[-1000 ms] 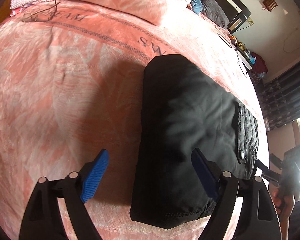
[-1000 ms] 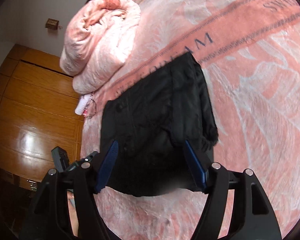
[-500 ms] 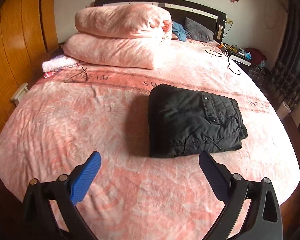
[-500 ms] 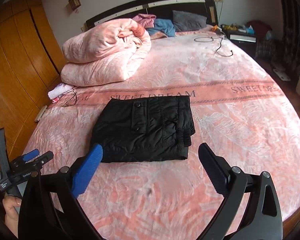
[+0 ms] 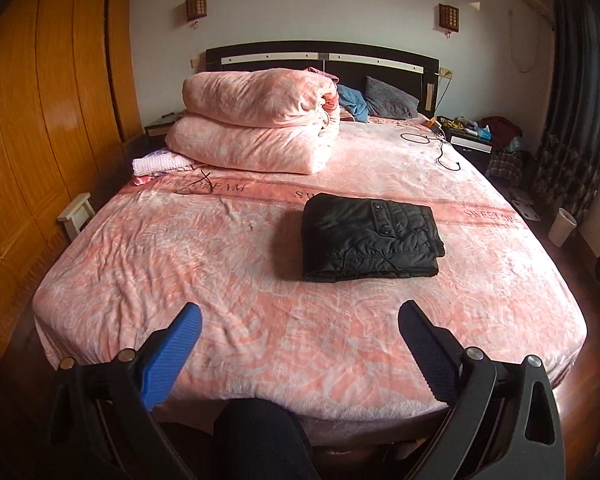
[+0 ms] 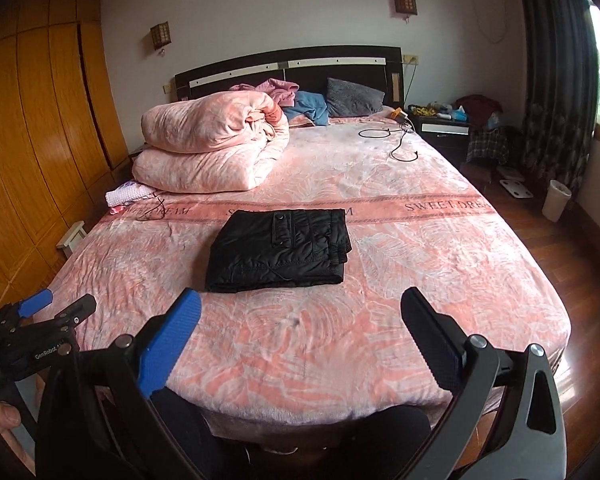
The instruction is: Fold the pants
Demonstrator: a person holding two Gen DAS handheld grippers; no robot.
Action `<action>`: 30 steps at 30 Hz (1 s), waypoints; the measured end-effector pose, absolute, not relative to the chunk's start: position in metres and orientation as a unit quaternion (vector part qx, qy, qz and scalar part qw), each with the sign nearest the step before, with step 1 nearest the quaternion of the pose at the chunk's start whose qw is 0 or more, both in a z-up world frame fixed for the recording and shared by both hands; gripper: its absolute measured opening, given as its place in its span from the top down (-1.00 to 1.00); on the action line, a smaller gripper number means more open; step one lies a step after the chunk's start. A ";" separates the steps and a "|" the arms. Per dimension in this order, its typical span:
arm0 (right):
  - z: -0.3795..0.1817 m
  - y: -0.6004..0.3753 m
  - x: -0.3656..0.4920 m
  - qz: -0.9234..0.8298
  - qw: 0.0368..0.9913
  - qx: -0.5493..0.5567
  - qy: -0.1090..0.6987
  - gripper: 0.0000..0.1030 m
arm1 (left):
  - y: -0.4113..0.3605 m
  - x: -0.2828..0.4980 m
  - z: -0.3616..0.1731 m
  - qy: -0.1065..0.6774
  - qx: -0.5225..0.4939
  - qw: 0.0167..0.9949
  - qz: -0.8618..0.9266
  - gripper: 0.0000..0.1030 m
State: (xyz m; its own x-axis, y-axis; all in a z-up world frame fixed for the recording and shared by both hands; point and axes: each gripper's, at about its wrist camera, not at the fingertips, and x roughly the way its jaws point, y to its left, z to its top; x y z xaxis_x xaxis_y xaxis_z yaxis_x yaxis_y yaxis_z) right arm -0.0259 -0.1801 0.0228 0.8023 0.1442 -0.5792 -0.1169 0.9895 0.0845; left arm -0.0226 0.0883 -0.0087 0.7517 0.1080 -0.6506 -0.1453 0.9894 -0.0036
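Jaws on both tools are standing wide apart with nothing between them: the left gripper (image 5: 300, 318) and the right gripper (image 6: 301, 304) are each hanging above the foot of the bed (image 5: 236, 280), well apart from the black quilted pants (image 5: 370, 236). Those pants are lying folded into a compact rectangle on the pink bedspread, just below its printed band, snap flap facing up. A folded pink duvet (image 5: 256, 120) is sitting near the headboard (image 6: 292, 66). A black cable (image 6: 396, 140) is trailing across the far right side.
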 end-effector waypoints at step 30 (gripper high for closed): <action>0.027 -0.163 -0.103 0.065 0.953 -0.009 0.297 -0.94 | 0.054 -0.115 0.011 0.326 -0.016 0.943 0.061 -0.93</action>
